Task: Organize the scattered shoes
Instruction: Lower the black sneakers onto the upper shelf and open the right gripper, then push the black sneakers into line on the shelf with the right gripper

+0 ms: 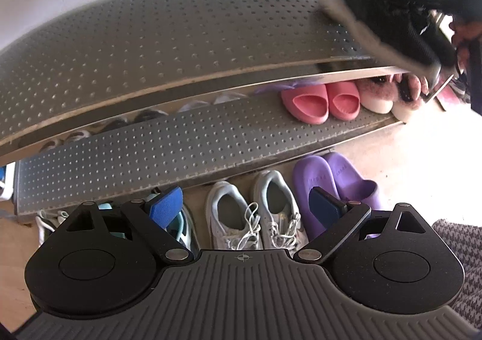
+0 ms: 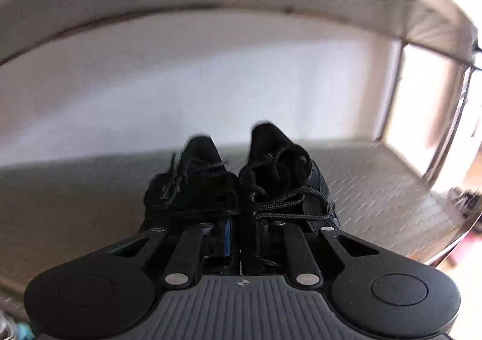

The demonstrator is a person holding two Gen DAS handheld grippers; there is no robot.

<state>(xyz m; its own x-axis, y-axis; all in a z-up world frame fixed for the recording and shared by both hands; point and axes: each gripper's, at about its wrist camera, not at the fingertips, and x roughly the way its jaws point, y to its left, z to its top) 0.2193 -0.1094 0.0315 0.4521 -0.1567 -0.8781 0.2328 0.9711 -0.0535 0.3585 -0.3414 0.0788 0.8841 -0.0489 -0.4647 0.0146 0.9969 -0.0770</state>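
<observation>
Pinching black sneakers [image 2: 241,177], seemingly both, right tongs [image 2: 238,237]

I see a pair of black lace-up sneakers [image 2: 241,183] with white soles, side by side, toes pointing away, above the perforated grey shelf. White sneakers [image 1: 256,213] and purple slippers [image 1: 334,183] stand paired on the floor; pink slippers [image 1: 322,102] sit on the lower shelf.

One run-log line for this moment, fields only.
right tool: shut on black sneakers, over upper shelf | left tool: open, empty, above white sneakers on floor
</observation>
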